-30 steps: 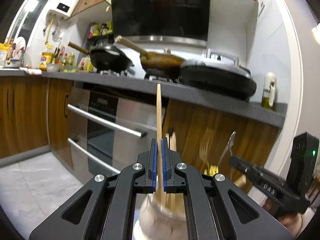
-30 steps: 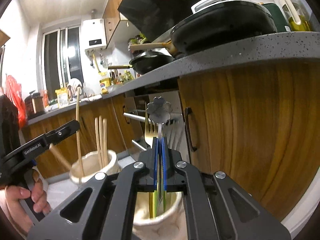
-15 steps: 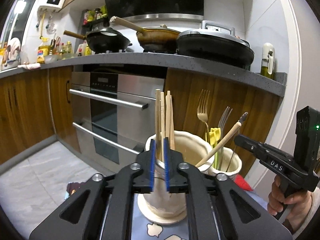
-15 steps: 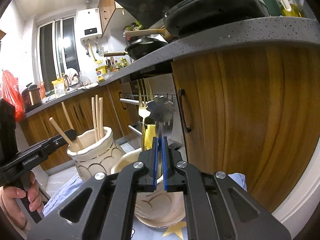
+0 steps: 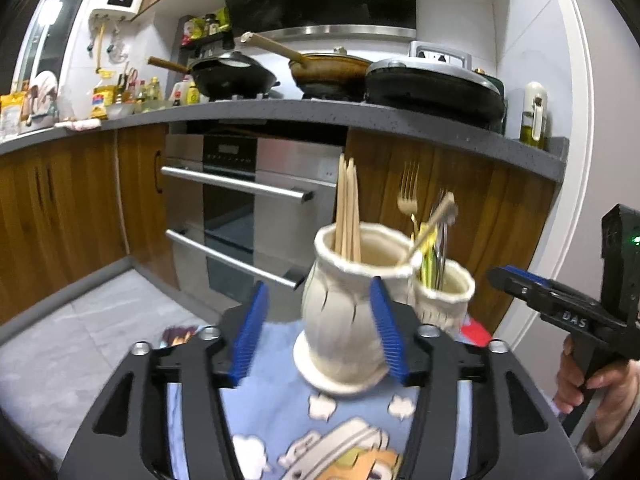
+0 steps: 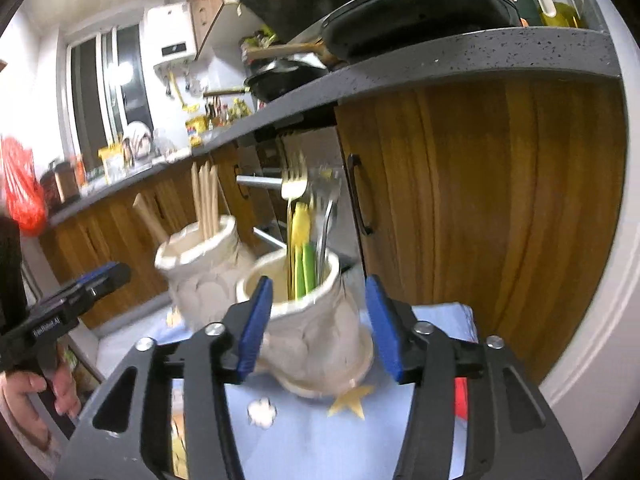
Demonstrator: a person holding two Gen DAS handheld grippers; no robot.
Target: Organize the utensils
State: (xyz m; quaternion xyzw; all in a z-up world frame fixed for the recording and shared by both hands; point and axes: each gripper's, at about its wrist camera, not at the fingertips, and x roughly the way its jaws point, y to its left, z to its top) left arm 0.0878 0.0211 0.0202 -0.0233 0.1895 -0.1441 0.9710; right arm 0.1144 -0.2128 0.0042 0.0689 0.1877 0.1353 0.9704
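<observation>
With chopsticks [image 5: 347,204] in the tall jar [image 5: 344,312] and forks [image 6: 298,188] in the short jar [image 6: 316,320], both grippers' jaws had just spread, empty; release step, withdrawal next.

A low table is covered by a light blue cloth [image 5: 280,408] with cartoon prints: white clouds and a yellow star [image 6: 352,402]. On the cloth stand two cream ceramic jars, close to each other. The tall jar [image 5: 340,320] is at the left, the short jar [image 6: 316,336] at the right.
</observation>
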